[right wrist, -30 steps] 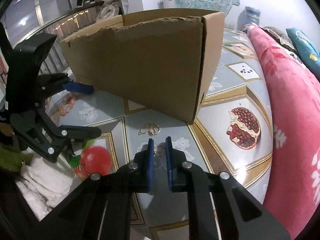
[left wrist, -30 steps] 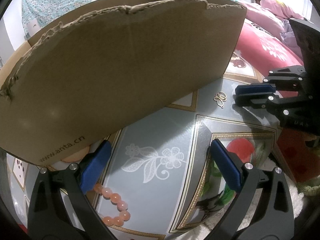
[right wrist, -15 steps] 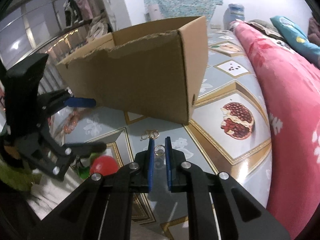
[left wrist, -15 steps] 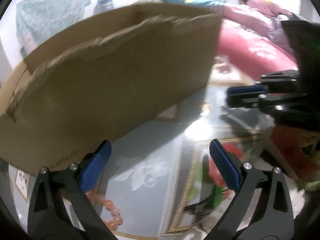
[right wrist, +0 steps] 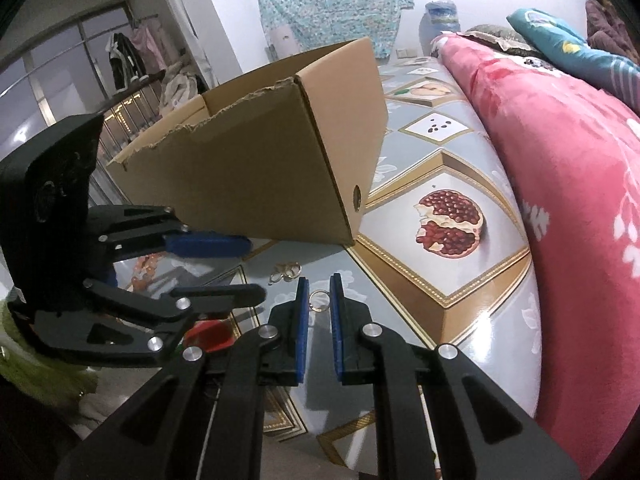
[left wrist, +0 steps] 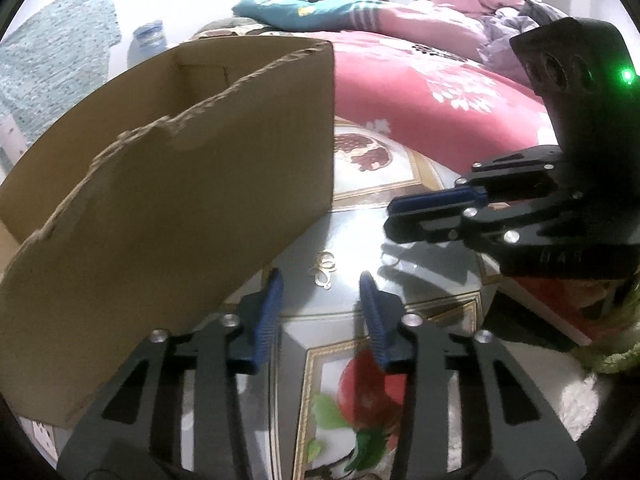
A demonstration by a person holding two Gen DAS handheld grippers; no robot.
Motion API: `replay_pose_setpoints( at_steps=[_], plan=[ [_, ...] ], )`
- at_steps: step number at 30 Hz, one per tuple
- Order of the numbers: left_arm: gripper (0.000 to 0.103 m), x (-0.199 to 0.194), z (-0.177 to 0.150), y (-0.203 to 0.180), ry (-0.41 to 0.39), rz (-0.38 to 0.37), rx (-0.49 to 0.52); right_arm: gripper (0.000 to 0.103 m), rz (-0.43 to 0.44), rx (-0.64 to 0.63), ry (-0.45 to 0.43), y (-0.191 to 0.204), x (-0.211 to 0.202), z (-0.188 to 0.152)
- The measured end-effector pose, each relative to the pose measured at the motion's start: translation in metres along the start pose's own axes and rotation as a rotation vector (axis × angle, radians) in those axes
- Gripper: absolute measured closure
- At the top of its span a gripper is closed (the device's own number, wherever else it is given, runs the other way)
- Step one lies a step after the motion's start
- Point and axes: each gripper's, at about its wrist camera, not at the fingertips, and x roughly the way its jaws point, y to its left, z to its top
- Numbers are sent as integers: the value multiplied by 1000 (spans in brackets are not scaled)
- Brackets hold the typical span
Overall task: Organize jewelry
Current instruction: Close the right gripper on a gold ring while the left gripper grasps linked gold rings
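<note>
Heads up: your left gripper (left wrist: 320, 280) is closing its blue-padded fingers (left wrist: 269, 312) with nothing between them yet. The little tangle of gold-coloured rings (left wrist: 325, 269) is lying just ahead of the tips on the glossy fruit-patterned surface (left wrist: 420, 288), right by the torn brown cardboard box (left wrist: 168, 216). Close too early and you're pinching air, or flicking the rings under the box.

Your right gripper (right wrist: 319, 300) is nearly shut, and a small silver ring (right wrist: 319, 301) is sitting at its tips; I can't tell if it's properly pinched. Thin metal on slick glass could be slipping out on the lift.
</note>
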Motion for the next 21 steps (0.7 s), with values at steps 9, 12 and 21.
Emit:
replay_pose_setpoints(
  at_steps=[9,12,21],
  plan=[
    [82,11,12,-6,-7,3,49,92,14,12,-7,-2,5,0],
    [87,16,14,-4,3,4,57,92,13,13,-8,-4,4,0],
    [89,28,19,-6,43,-1,84,92,14,16,-10,-7,4,0]
  ],
)
